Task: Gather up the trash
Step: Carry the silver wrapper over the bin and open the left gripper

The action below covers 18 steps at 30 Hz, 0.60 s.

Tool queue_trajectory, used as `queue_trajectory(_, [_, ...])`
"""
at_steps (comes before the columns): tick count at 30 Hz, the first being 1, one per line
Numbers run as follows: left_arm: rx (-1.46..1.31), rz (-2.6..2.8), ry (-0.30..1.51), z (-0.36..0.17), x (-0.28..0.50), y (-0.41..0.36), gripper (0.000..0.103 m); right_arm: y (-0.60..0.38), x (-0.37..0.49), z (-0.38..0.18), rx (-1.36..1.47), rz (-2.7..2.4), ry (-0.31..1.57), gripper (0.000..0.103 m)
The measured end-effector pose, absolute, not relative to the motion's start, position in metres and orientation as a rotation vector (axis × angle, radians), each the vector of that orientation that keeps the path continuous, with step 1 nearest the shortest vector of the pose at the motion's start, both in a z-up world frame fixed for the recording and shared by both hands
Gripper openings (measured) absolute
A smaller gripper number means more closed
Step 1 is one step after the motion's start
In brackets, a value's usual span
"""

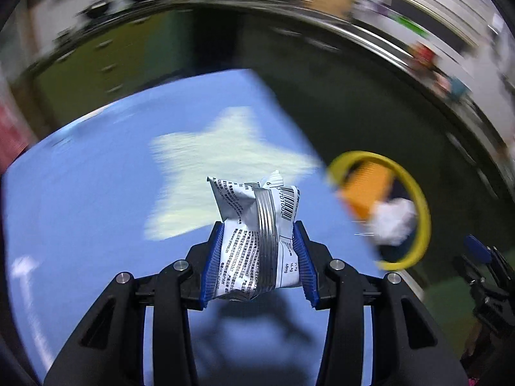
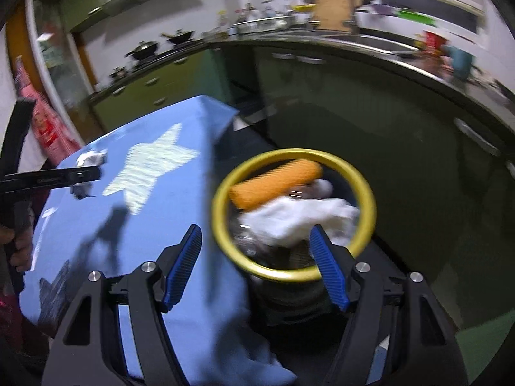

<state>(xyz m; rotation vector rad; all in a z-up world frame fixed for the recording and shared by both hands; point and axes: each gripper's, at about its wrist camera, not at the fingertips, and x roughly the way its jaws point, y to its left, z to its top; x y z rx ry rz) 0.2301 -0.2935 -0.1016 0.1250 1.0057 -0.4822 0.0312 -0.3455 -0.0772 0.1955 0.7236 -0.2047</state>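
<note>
Kitchen counters behind; blue star-print tablecloth (image 1: 96, 193) under both tools. Left gripper (image 1: 257, 251) clamped on crumpled silver wrapper (image 1: 254, 225), lifted clear of the cloth for carrying. Yellow-rimmed bin (image 2: 370, 206), already holding trash, sits beyond the jaws, off the table edge. Right gripper (image 2: 257, 257) spread wide, empty, bin directly ahead between its fingers.

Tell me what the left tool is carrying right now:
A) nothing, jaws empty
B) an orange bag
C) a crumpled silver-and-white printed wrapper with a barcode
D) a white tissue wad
C: in the left wrist view the left tool has its blue pads closed on the crumpled silver-and-white printed wrapper, above the blue tablecloth with a pale star; the orange bag and white tissue wad sit inside the yellow-rimmed bin.
</note>
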Motion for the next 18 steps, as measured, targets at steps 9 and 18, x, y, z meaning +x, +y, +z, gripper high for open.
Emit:
queue_trajectory(9, [0.249, -0.794, 1.049, -0.129, 0.228, -0.468, 0.047, -0.387, -0.02, -0.072, 0.253, -0.346, 0.702, 0.066])
queue_trajectory(18, [0.216, -0.842, 0.964, -0.095, 0.218, -0.428, 0.079, -0.377, -0.014, -0.07, 0.262, -0.316, 0.696, 0.066])
